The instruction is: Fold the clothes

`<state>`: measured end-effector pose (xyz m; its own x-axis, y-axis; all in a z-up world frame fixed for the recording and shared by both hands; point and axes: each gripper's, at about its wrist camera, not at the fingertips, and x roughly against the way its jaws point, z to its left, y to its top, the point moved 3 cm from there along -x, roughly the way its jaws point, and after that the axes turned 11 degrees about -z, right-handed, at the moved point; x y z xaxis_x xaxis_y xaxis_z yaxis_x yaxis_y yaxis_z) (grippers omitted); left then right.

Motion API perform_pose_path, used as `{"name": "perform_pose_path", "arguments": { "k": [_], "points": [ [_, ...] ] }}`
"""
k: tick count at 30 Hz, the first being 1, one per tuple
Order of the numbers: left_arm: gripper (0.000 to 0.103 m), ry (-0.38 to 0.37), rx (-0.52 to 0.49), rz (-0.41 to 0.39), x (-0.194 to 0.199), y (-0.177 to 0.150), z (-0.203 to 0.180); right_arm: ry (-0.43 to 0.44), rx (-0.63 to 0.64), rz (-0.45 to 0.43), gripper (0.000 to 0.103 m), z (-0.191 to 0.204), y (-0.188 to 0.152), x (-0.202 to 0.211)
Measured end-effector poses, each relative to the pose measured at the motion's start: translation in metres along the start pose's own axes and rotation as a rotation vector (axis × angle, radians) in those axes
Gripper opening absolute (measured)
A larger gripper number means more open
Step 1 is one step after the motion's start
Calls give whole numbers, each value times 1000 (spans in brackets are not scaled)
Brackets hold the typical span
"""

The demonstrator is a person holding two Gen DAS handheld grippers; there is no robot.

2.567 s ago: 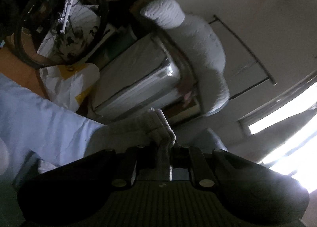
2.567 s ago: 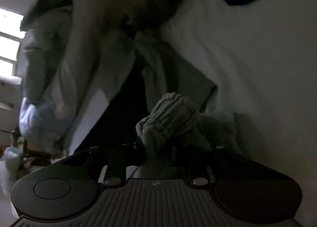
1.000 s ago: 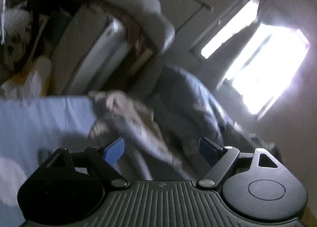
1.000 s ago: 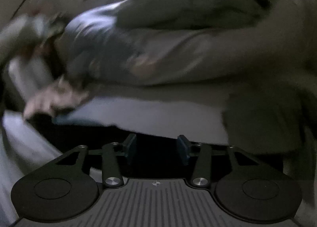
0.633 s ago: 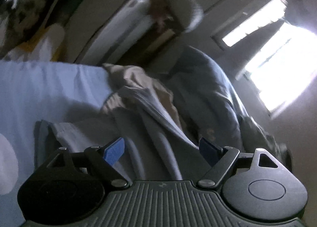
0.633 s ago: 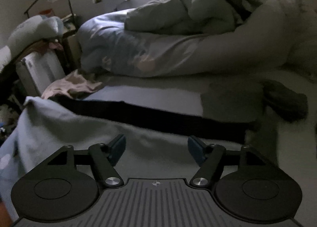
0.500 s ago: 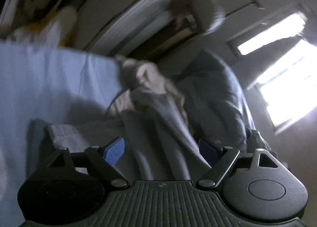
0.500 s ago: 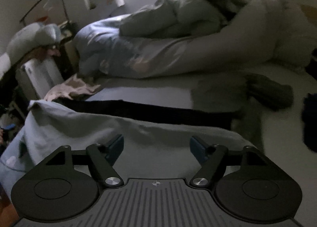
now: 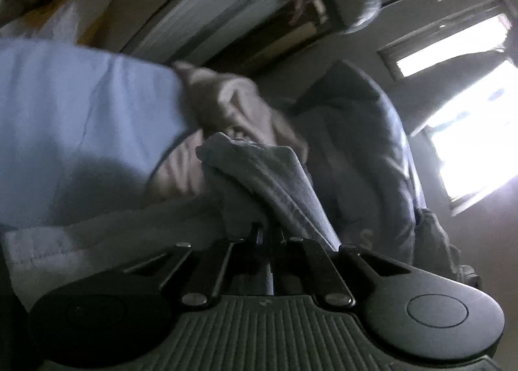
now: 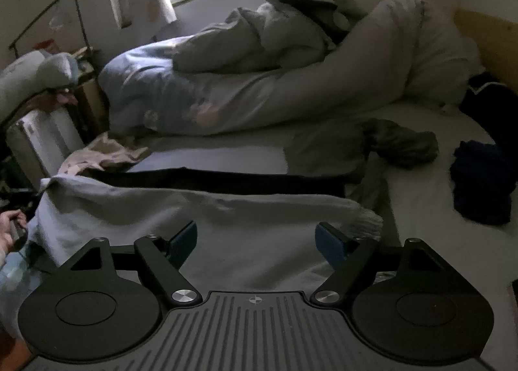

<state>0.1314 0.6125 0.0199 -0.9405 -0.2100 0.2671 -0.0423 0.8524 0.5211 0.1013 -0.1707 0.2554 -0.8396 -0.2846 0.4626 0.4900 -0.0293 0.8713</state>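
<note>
Garment: a grey piece (image 10: pixel 207 218) is spread crosswise over the bed (image 10: pixel 421 176), at 6 o'clock in the right wrist view, just ahead of the right tongs; its cuffed end (image 10: pixel 365 218) lies at 4 o'clock.
Left tongs (image 9: pixel 267 235): the jaws have just been closing and are now shut on a bunched edge of the grey cloth (image 9: pixel 259 176), which rises from between them toward 12 o'clock.
Right tongs (image 10: pixel 255 238): the jaws have just been opening and now stand wide apart, with nothing pinched; the grey piece lies below and between the pads.
Done: the piece is laid out roughly flat, judged from its long straight far edge.
Left: no finished fold is shown; a fold-over from the left end is judged the step in hand.
Others: a dark blue item (image 10: pixel 479 183) at 3 o'clock and a grey heap (image 10: pixel 398 141) at 2 o'clock are still unfolded.
</note>
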Motion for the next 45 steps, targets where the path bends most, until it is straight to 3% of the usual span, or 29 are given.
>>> {"name": "perform_pose_path", "arguments": {
  "k": [7, 9, 12, 17, 20, 23, 24, 25, 27, 31, 34, 39, 41, 42, 43, 45],
  "points": [
    [6, -88, -69, -164, 80, 45, -48, 63, 23, -8, 83, 17, 1, 2],
    [6, -70, -101, -208, 102, 49, -49, 75, 18, -13, 83, 17, 2, 4],
    [5, 21, -57, -212, 113, 38, -14, 91, -1, -22, 83, 16, 3, 7],
    [6, 202, 9, -81, 95, 7, 62, 106, -21, -40, 84, 15, 8, 11],
    [10, 223, 71, -68, 93, -2, 91, 109, -15, -45, 84, 15, 10, 15],
    [27, 190, 72, -94, 101, -3, 92, 97, -20, -48, 84, 12, 9, 20],
    [40, 164, 65, -101, 105, -4, 88, 88, -21, -47, 85, 10, 9, 22],
    [61, 134, 62, -101, 110, -3, 84, 80, -21, -46, 85, 7, 8, 23],
    [85, 61, 82, -97, 118, -5, 75, 61, -26, -41, 88, 3, 5, 26],
    [91, -18, 144, -50, 120, -16, 68, 41, -21, -24, 89, -4, -2, 31],
    [90, 19, 145, -11, 97, -24, 71, 29, -27, -14, 89, -5, -7, 32],
    [90, 65, 259, -22, 62, -21, 94, 34, -8, -17, 89, 0, -6, 36],
    [84, 83, 290, -36, 49, -17, 100, 32, 2, -20, 89, 3, -4, 37],
    [67, 86, 300, -49, 47, -14, 99, 30, 6, -20, 89, 3, -3, 37],
    [43, 89, 311, -63, 47, -11, 97, 27, 11, -20, 89, 4, -2, 37],
    [29, 81, 326, -90, 48, -6, 91, 24, 16, -17, 89, 5, -2, 36]
  ]
}}
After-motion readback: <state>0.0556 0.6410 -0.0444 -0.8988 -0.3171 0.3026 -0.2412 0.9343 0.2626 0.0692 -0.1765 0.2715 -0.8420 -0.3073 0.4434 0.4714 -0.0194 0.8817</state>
